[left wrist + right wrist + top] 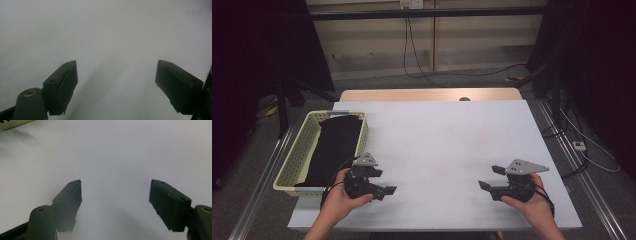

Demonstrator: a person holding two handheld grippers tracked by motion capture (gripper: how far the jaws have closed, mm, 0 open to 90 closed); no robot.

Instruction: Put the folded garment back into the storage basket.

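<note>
The left gripper [382, 181] is in the lower left part of the high view, held in the person's left hand [341, 197] just above the white bench [447, 145]. Its jaws stand apart, and nothing is between them. In the left gripper view the same two black jaws rise from the bottom edge, wide from each other, with bare white bench surface between and beyond them.

The right gripper [491, 177] is in the lower right part of the high view, held in the person's right hand [532, 205]. Its jaws point toward the middle of the bench and are also apart, with nothing between them. The right gripper view shows the two jaws well separated over the white surface, and a small piece of the basket's yellow wall at the upper left corner.

A pale yellow plastic basket [297, 150] with a lattice wall stands at the left edge of the bench, in the middle left of the high view. Inside it lies a black cloth [334, 147], folded long, which covers most of the bottom. The left gripper is just beside the near right corner of the basket; I cannot tell if it touches it. The right gripper is well apart from the basket. The two grippers are far from each other, with free bench between them.
</note>
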